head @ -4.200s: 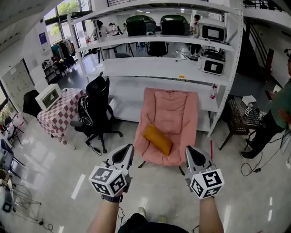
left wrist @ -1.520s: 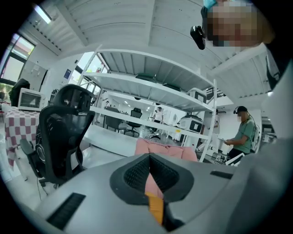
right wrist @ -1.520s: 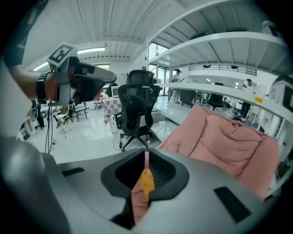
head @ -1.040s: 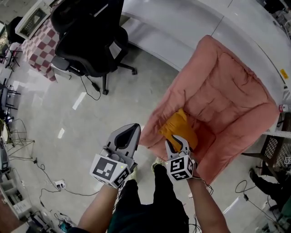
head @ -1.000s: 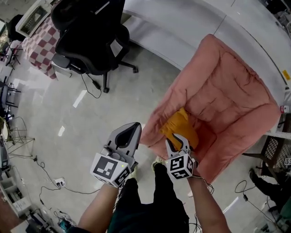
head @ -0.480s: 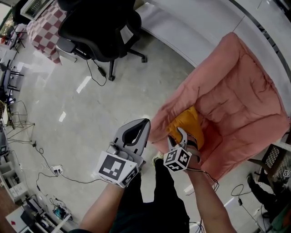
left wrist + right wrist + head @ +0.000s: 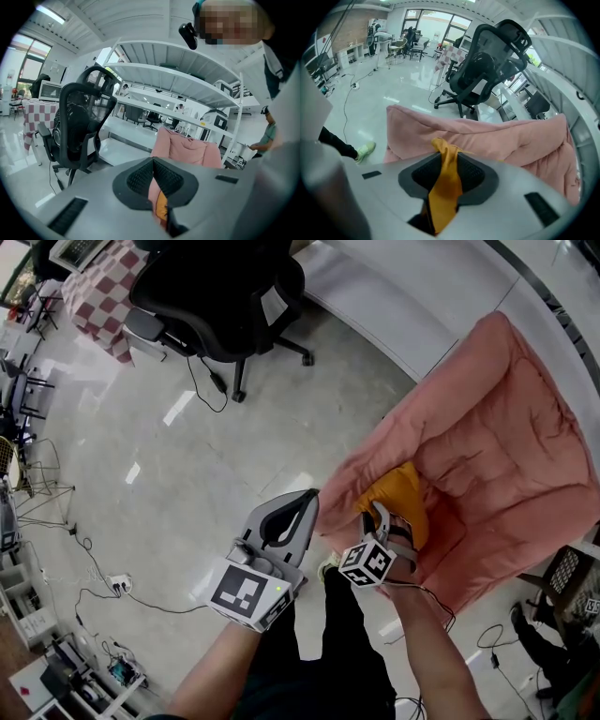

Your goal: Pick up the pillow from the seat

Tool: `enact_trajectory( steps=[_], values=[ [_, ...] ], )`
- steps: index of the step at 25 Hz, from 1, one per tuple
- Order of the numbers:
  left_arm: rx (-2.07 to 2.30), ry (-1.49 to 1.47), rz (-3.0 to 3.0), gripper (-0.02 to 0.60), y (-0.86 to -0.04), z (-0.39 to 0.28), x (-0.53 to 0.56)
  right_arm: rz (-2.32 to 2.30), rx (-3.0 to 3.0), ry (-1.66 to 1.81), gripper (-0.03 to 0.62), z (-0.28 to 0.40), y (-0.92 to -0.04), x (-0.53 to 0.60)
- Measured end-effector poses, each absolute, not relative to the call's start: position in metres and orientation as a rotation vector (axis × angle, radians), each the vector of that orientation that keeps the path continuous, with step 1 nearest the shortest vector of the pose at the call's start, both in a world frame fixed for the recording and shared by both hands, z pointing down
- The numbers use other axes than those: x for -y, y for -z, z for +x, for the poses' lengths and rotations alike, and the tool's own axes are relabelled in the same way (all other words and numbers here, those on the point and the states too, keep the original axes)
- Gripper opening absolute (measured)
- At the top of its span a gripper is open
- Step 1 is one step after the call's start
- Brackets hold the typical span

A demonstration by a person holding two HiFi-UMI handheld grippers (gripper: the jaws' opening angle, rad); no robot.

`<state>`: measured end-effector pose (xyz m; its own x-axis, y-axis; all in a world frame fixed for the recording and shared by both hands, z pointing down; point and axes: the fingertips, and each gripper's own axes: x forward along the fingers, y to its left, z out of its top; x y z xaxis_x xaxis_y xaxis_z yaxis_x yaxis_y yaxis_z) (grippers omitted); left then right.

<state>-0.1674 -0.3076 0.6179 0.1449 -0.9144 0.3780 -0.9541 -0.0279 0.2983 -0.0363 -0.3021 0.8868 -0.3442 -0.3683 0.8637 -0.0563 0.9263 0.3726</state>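
1. Head view. I take the pink seat (image 7: 497, 427) as the landmark. The orange pillow (image 7: 401, 495) lies on its cushion, near the front edge. The right gripper (image 7: 379, 516) reaches onto that edge, its jaws pinching the near end of the pillow. Its marker cube (image 7: 366, 565) stands just off the seat. The left gripper (image 7: 307, 498) hangs beside the seat's front corner, over the pale floor (image 7: 234, 456), its jaws brought together on nothing. A black office chair (image 7: 220, 287) stands well apart from the seat, on the far side of that floor.

2. Left gripper view. The left gripper (image 7: 153, 161) shows both ribbed pads meeting at the tips, with nothing clamped. The seat (image 7: 185, 147) stands upright beyond the tips. A sliver of the pillow (image 7: 161, 208) shows through the slit below the pads, lying on the seat and not in the jaws. The office chair (image 7: 79, 126) stands well to one side of the seat, and white shelving (image 7: 187, 89) rises behind the seat.

3. Right gripper view. The right gripper (image 7: 447, 164) has just been closing its jaws, and a fold of the pillow (image 7: 445, 192) is pinched between the pads. The seat (image 7: 497, 136) fills the ground directly behind the grip. The office chair (image 7: 487, 65) stands beyond the seat.
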Motion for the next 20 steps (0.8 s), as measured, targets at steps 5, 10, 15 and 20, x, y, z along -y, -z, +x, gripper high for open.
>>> enact_trajectory(
  steps=[5,10,15,20],
  values=[
    [1.768,-0.111,1.962,0.005,-0.618,-0.161,0.302,0.317,1.903,0.312,0.041,-0.03,-0.888,0.3],
    [1.761,-0.116,1.984,0.005,-0.613,-0.156,0.298,0.328,1.917,0.27,0.02,-0.024,-0.883,0.3],
    [1.744,-0.107,2.022,0.005,-0.599,-0.146,0.295,0.37,1.936,0.238,0.014,-0.008,-0.862,0.3],
    [1.703,-0.096,2.091,0.005,-0.576,-0.13,0.288,0.441,1.954,0.233,0.012,0.017,-0.823,0.299]
  ],
)
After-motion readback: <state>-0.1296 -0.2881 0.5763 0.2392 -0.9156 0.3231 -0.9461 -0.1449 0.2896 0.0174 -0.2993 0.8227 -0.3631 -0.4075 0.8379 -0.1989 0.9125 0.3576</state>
